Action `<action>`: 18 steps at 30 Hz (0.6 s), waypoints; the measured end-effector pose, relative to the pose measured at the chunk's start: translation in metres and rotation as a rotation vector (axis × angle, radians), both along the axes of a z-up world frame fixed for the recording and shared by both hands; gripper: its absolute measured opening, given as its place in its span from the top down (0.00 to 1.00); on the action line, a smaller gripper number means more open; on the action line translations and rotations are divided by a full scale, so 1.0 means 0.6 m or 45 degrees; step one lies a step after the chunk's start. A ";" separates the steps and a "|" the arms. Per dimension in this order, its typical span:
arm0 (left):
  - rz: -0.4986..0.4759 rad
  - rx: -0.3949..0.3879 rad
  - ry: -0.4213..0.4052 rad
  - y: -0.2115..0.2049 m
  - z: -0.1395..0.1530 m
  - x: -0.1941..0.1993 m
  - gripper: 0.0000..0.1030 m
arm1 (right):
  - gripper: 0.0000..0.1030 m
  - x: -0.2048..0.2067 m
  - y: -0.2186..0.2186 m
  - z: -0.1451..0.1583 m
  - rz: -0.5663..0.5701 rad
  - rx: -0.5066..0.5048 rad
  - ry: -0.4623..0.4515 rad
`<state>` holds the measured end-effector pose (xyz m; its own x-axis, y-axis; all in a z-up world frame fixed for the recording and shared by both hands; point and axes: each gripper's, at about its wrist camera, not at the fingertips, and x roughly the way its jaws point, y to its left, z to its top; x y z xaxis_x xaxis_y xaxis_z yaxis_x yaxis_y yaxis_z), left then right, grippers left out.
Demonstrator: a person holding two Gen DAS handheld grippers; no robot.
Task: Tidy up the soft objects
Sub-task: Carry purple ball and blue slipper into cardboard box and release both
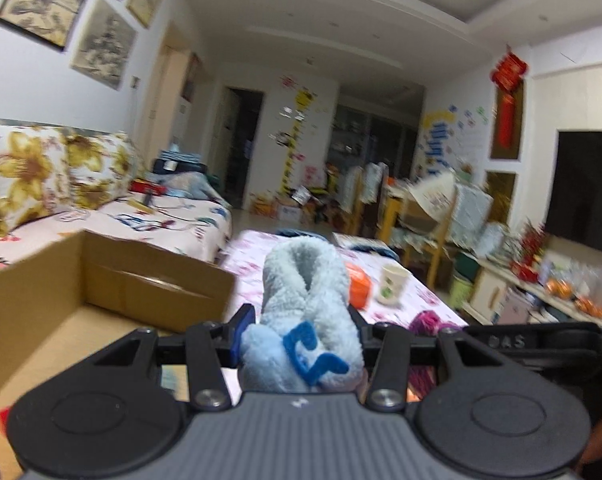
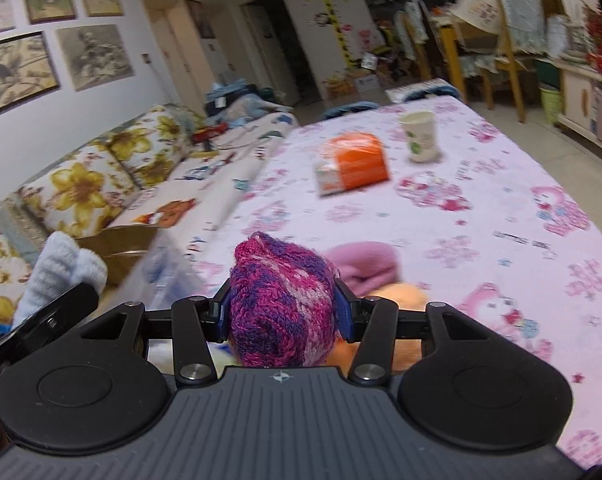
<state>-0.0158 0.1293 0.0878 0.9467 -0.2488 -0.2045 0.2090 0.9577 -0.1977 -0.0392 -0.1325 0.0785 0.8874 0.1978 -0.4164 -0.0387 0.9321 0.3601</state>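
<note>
Left wrist: blue fleece [image 1: 307, 312] clamped in hand-held gripper [image 1: 301, 326].

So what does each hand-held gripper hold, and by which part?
Left hand-held gripper: light blue fleece piece, near its lower end. Right hand-held gripper: pink-purple knitted piece, across its middle.

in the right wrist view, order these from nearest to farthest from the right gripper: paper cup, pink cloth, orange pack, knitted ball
1. knitted ball: clamped in the right gripper.
2. pink cloth: on the table just beyond the gripper, slightly right.
3. orange pack: mid-table, ahead.
4. paper cup: a little farther back, right of the pack.
</note>
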 end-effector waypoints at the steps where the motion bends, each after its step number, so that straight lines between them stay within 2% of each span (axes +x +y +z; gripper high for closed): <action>1: 0.023 -0.012 -0.001 0.009 0.001 0.001 0.56 | 0.41 0.001 0.009 0.004 0.024 0.013 -0.007; 4: 0.098 -0.035 -0.014 0.035 0.005 -0.001 0.56 | 0.41 0.006 0.029 0.013 0.089 0.085 -0.012; 11: 0.292 -0.098 -0.012 0.095 0.008 0.000 0.56 | 0.41 0.023 0.089 0.029 0.231 0.159 -0.034; 18: 0.457 -0.161 0.050 0.137 -0.002 0.003 0.55 | 0.40 0.039 0.142 0.034 0.336 0.222 -0.035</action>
<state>-0.0141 0.2116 0.0865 0.9702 0.0716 -0.2313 -0.1454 0.9361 -0.3202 -0.0158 -0.0474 0.0991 0.8065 0.4888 -0.3327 -0.2827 0.8130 0.5090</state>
